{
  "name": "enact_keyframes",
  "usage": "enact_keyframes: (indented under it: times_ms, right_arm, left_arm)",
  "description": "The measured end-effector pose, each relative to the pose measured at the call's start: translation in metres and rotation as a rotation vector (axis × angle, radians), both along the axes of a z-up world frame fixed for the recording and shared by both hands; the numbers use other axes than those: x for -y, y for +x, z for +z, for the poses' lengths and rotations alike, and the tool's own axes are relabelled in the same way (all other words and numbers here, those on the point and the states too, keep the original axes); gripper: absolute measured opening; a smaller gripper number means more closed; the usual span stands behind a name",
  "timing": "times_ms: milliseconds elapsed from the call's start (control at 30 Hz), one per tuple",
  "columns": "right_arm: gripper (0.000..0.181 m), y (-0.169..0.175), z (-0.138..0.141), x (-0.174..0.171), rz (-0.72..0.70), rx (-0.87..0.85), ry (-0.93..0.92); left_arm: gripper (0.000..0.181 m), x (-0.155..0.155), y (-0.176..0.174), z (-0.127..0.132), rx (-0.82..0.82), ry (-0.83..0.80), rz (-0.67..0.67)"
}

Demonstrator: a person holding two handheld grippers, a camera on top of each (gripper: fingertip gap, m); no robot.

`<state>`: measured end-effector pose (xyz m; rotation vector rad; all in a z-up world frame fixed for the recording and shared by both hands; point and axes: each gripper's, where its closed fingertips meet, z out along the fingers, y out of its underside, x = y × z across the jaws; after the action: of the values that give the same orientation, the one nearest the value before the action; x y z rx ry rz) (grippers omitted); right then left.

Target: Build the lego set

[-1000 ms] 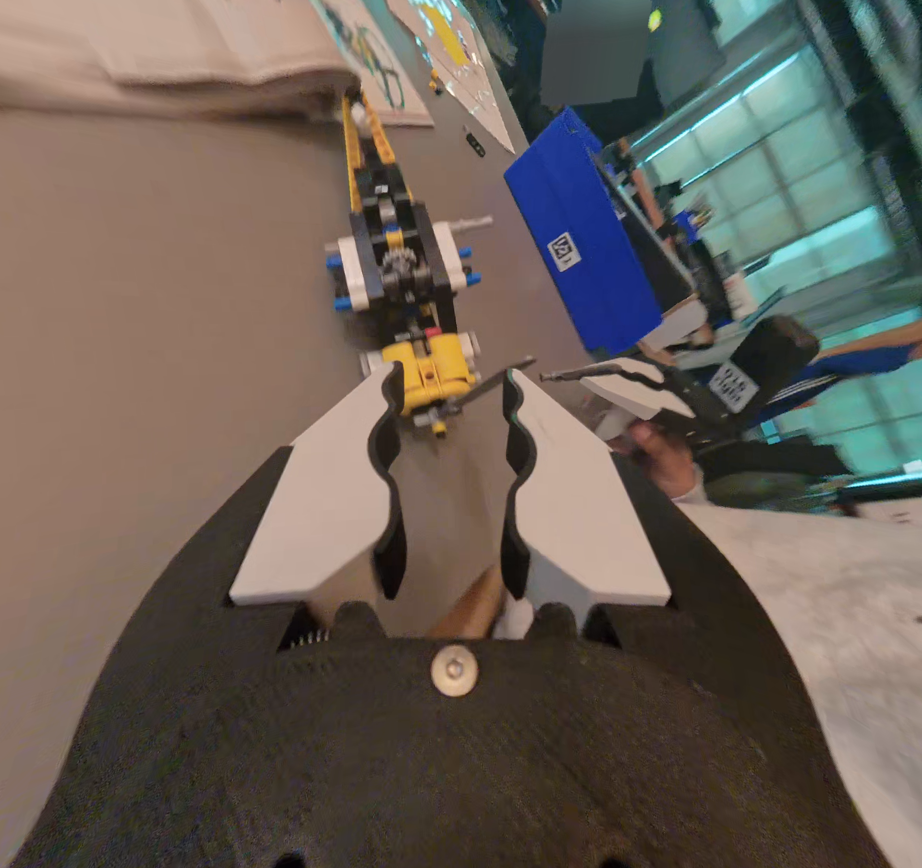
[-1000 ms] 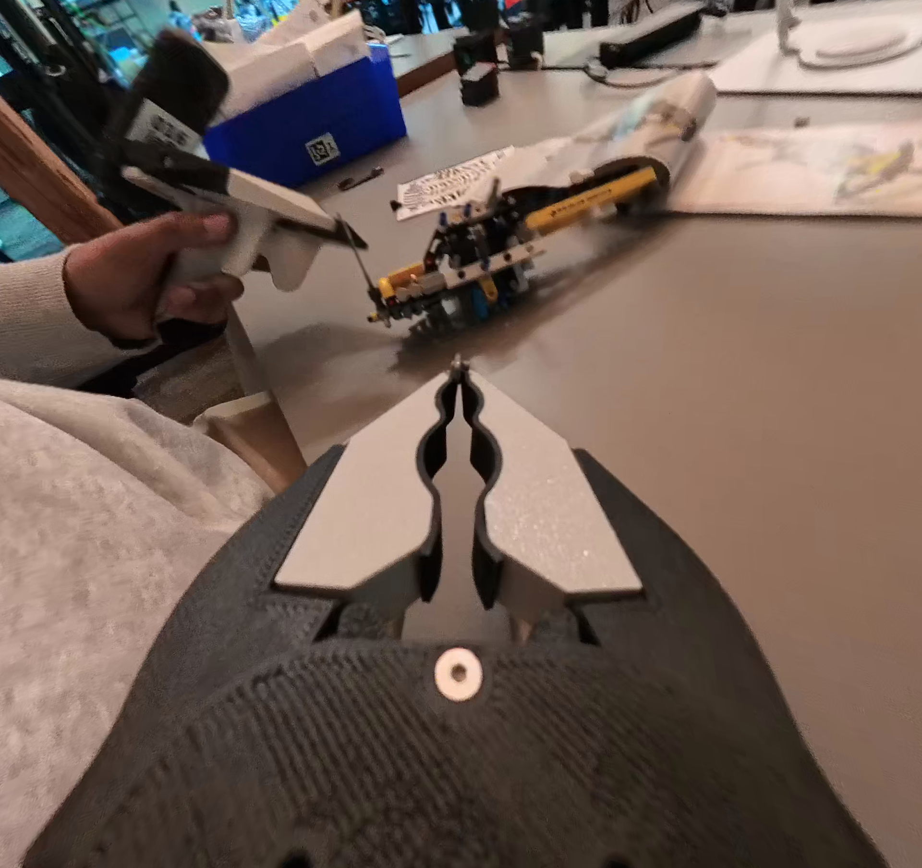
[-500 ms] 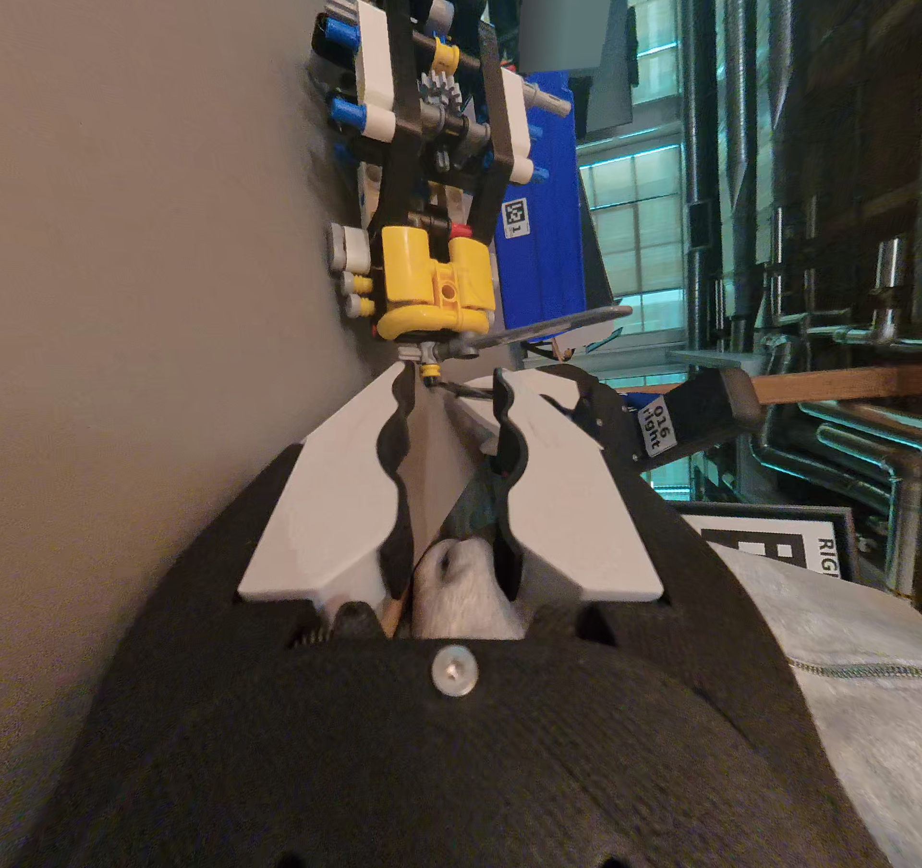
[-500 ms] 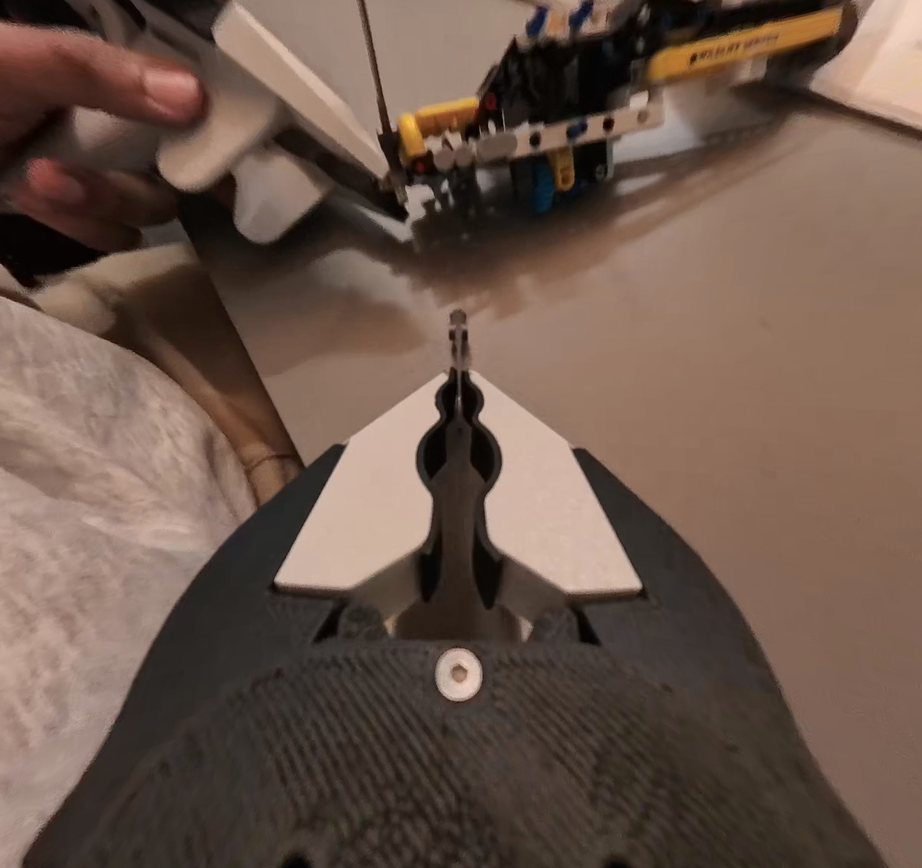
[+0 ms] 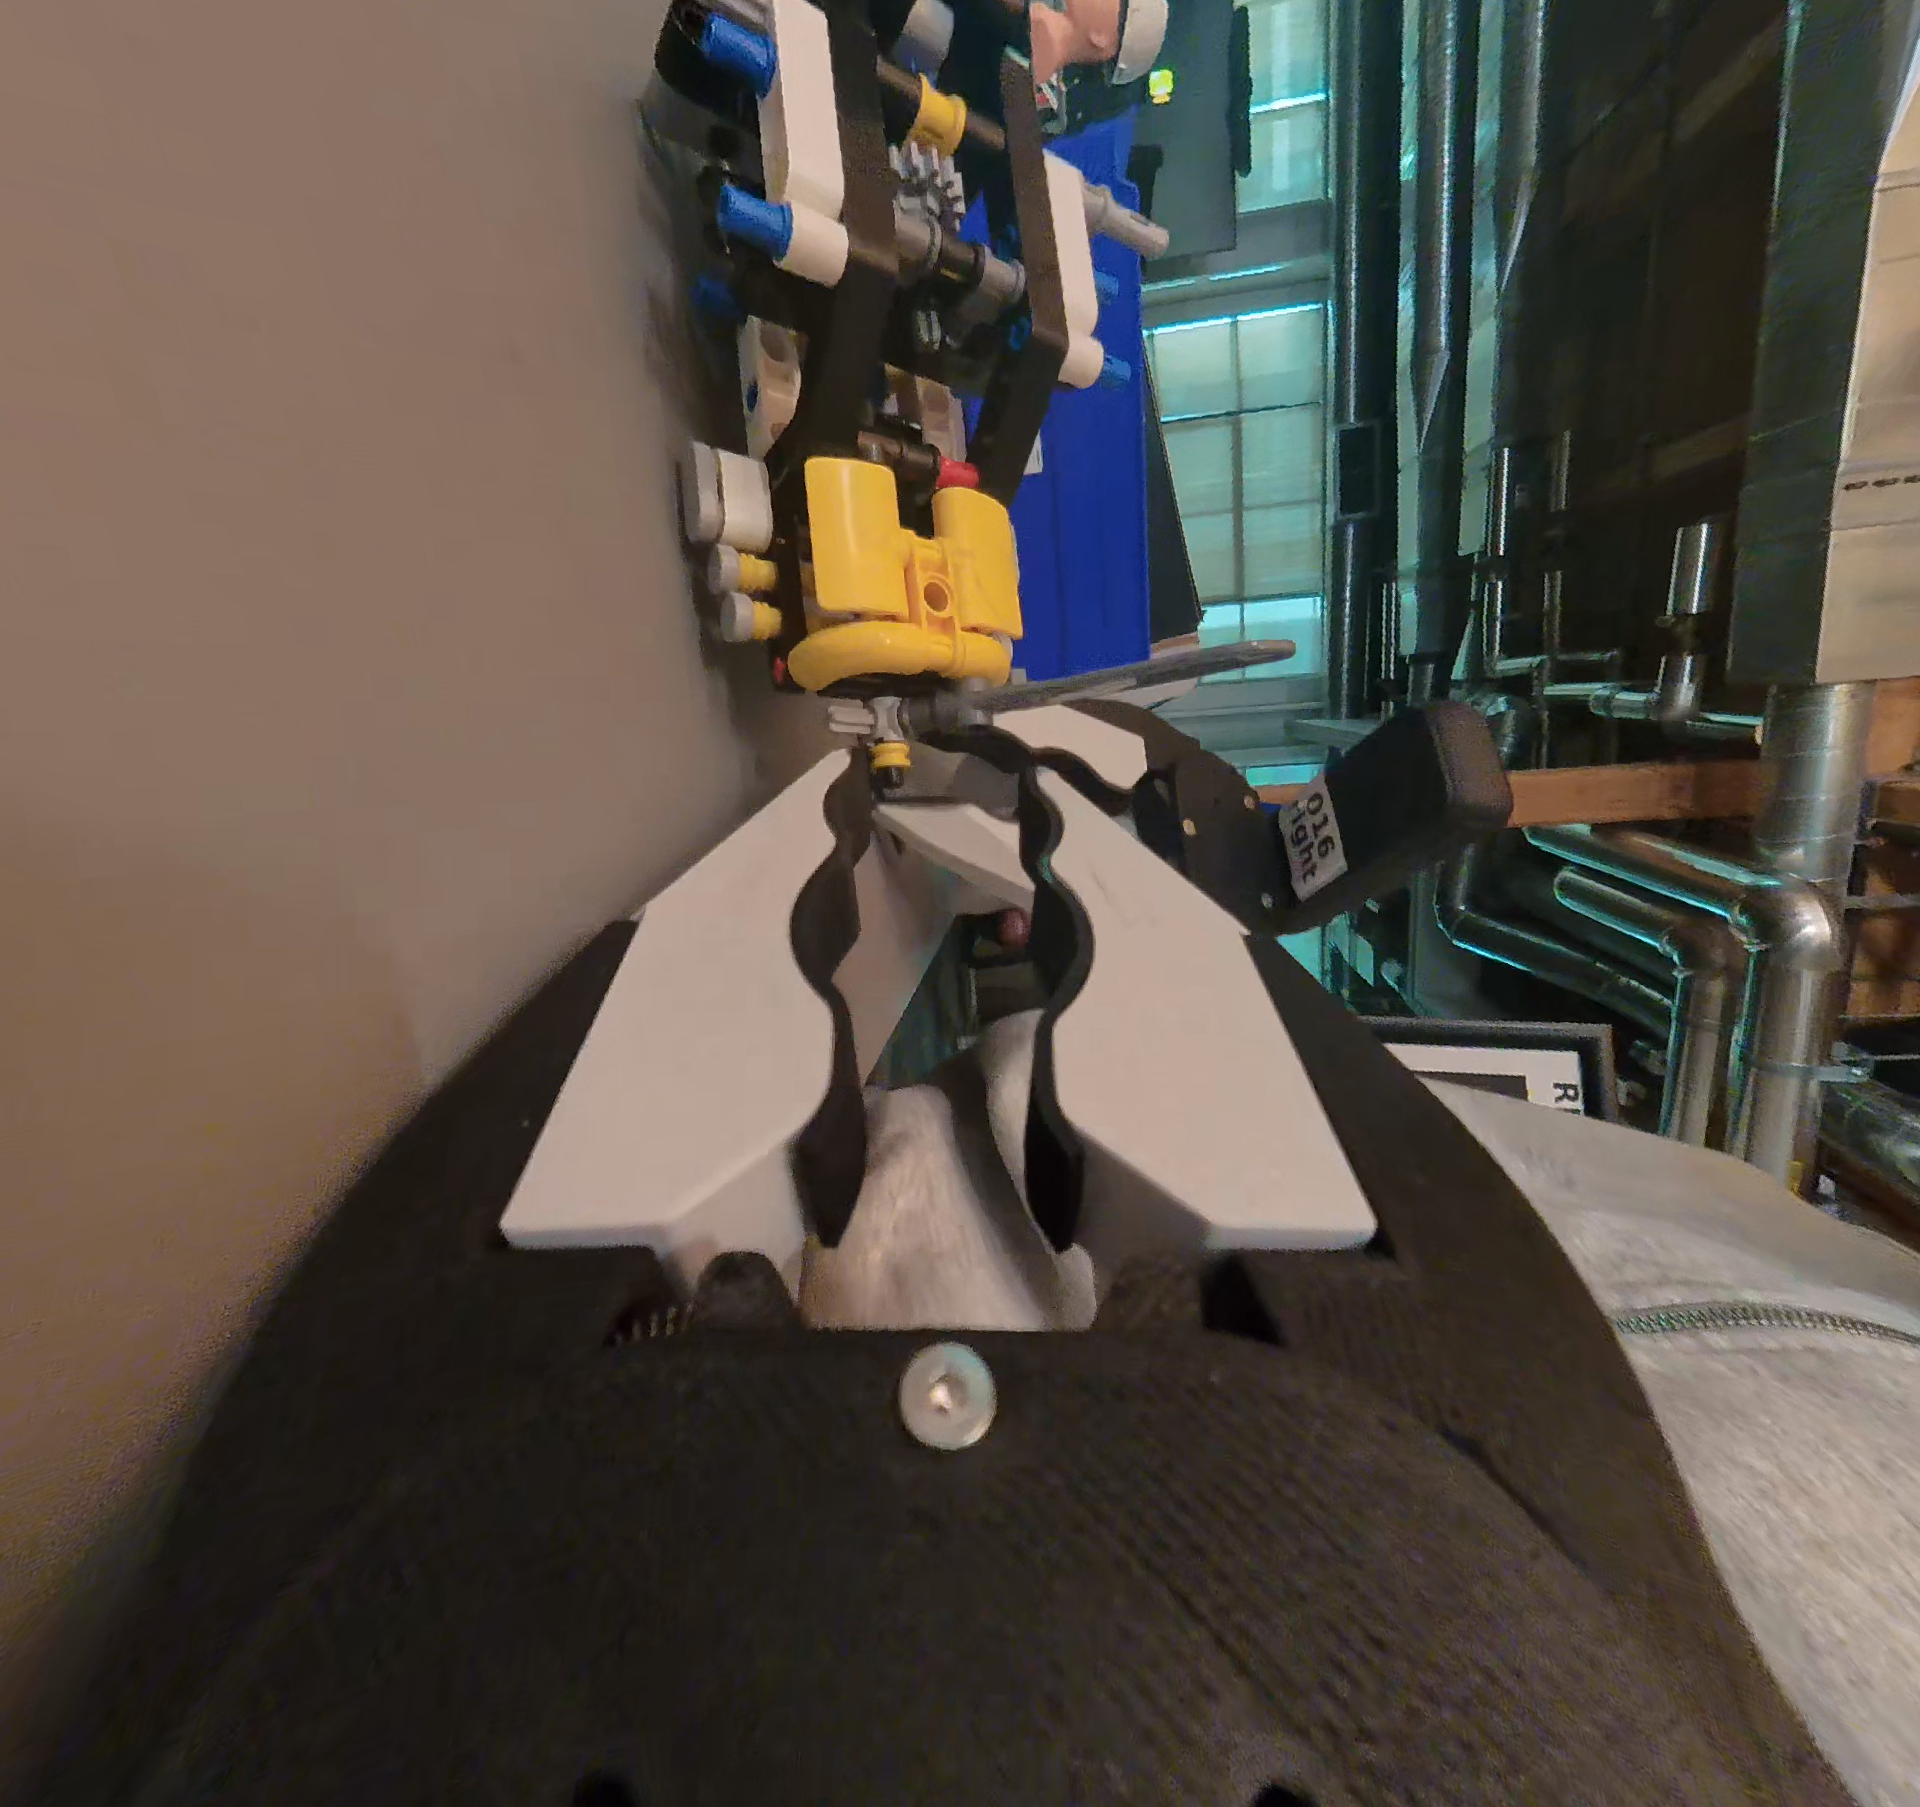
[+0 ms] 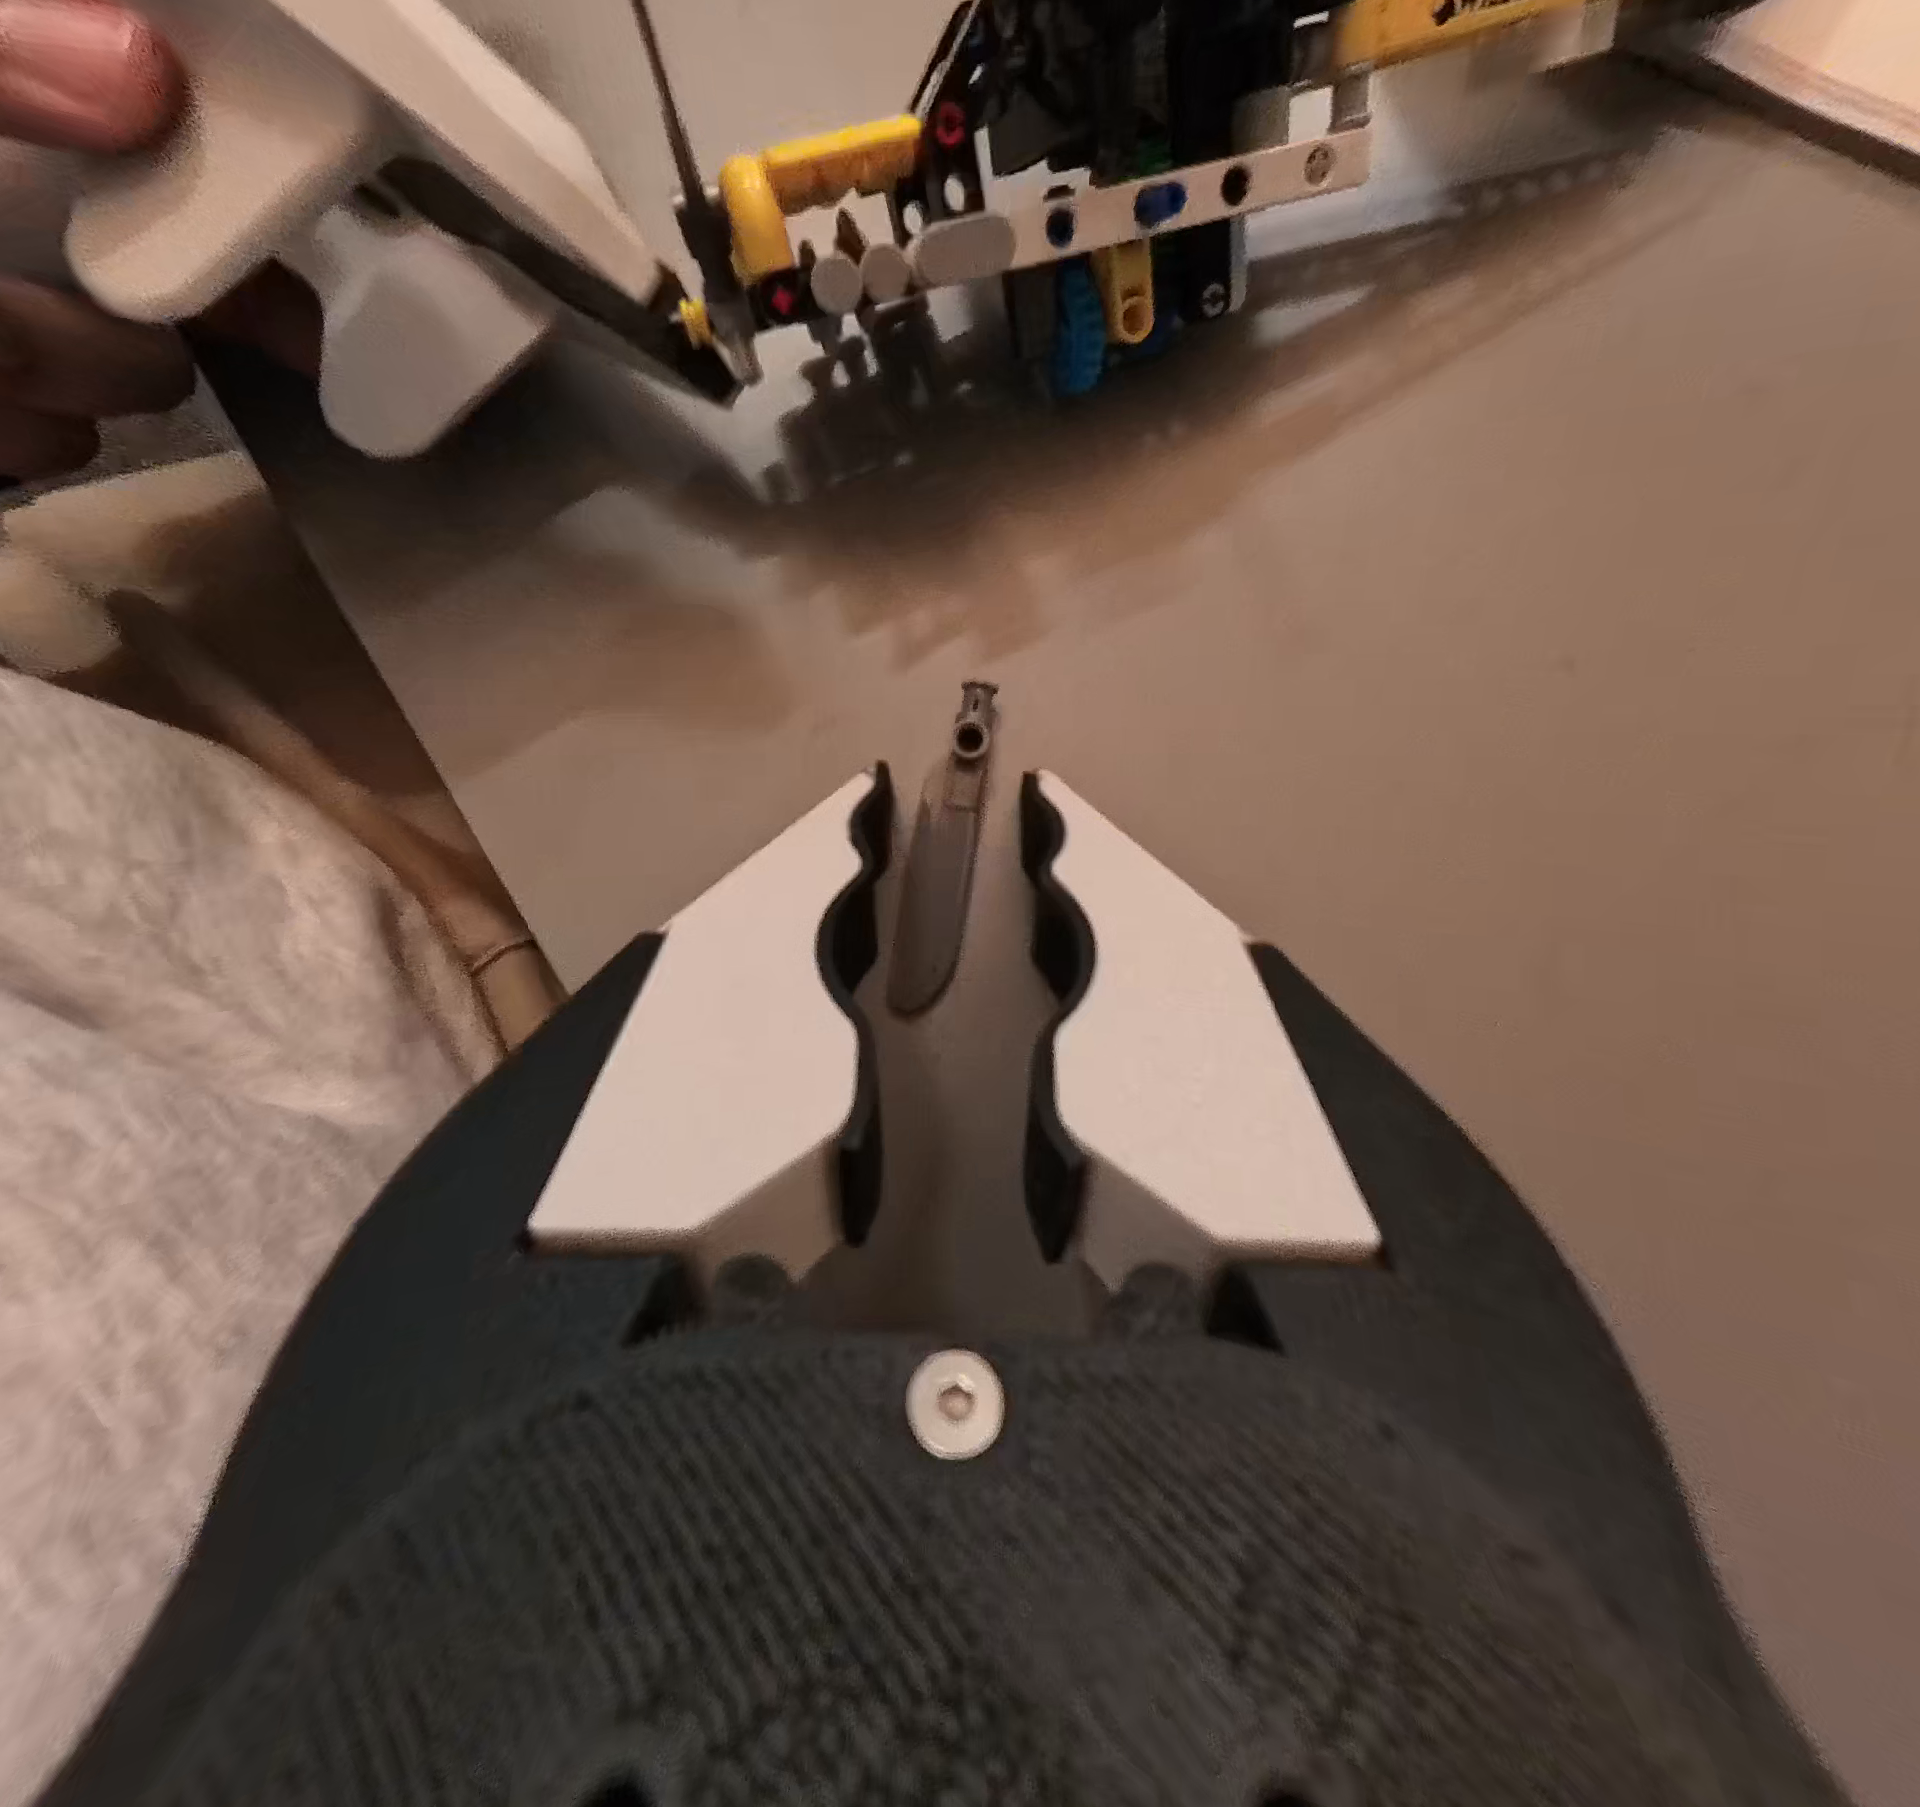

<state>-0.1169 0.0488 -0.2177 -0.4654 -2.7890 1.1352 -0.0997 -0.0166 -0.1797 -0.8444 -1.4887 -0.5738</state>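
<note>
Two tongs are working beside the lego model (image 6: pixel 1122 168) lying on the tabletop (image 6: pixel 1455 718): left tongs (image 5: pixel 940 791), parted, are nosing its yellow end, while right tongs (image 6: pixel 951 781), released, are straddling a grey blade (image 6: pixel 940 884) probably needing regrasping next.

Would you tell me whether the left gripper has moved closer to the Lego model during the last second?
Yes. The left gripper has closed in on the Lego model; its fingertips now reach the model's yellow end.
</note>
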Motion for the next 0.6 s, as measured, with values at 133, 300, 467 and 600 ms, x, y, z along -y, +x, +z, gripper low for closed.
enact_keyframes:
  times_ms: [133, 300, 467, 600]
  right_arm:
    - [0.009, 0.000, 0.000, 0.009, 0.000, 0.039, -0.003]
    - [0.009, 0.009, 0.010, 0.019, 0.062, 0.009, -0.061]
    - [0.009, 0.032, 0.044, 0.038, 0.182, -0.158, -0.208]
    - [0.009, 0.041, 0.049, 0.042, 0.236, -0.304, -0.171]
  left_arm:
    - [0.029, -0.004, 0.011, 0.000, 0.017, 0.017, -0.032]
    - [0.030, -0.009, 0.025, 0.010, 0.000, 0.106, -0.034]
    - [0.036, -0.028, 0.020, 0.018, -0.052, 0.151, -0.012]
    - [0.016, -0.018, 0.016, 0.020, -0.079, 0.138, 0.033]
